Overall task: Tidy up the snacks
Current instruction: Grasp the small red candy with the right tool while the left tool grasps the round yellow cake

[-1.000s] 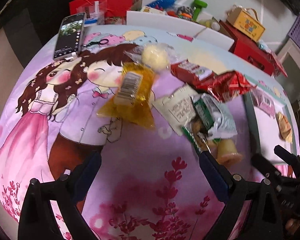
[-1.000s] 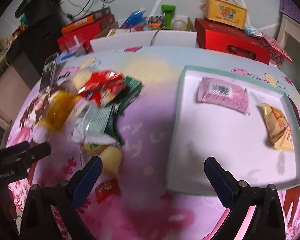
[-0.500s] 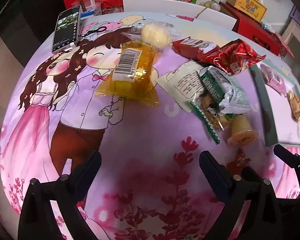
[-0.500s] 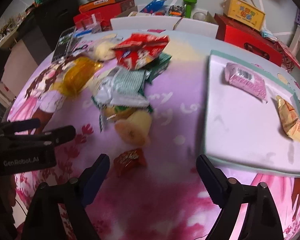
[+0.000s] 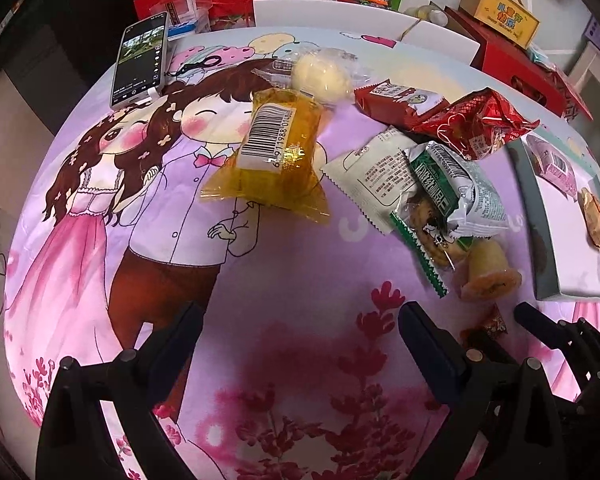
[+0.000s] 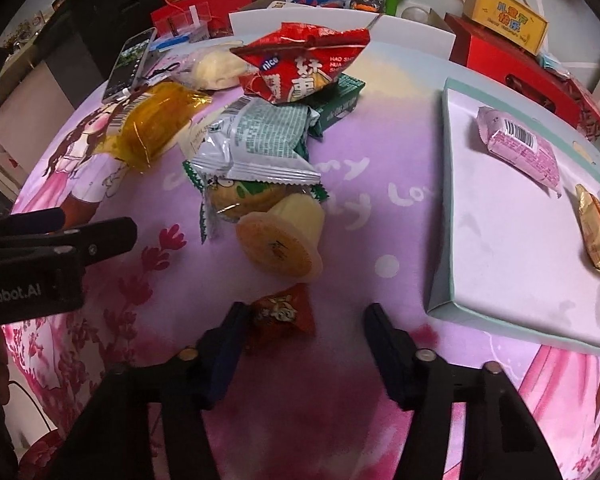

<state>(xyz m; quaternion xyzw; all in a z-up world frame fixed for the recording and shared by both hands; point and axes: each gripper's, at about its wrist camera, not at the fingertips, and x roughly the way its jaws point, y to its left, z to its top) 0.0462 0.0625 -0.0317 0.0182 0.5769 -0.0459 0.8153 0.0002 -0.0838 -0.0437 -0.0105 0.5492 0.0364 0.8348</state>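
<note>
Here the right tool (image 6: pixel 304 316) tilts steeply down, jaws closing around a red candy (image 6: pixel 282 312), not yet clenched.

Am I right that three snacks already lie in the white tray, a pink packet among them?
Not quite: the white tray holds two snacks, not three. The right wrist view shows the pink packet and one yellow-orange packet beside it.

- The small red candy (image 5: pixel 487 326) is mostly hidden behind the gripper fingers in the left wrist view.
- The orange-yellow packet (image 6: pixel 599 236) is cut off by the right wrist picture's edge.
- The biscuit pack (image 6: pixel 240 196) lies half-covered under the grey-green packet (image 6: pixel 260 140).
</note>
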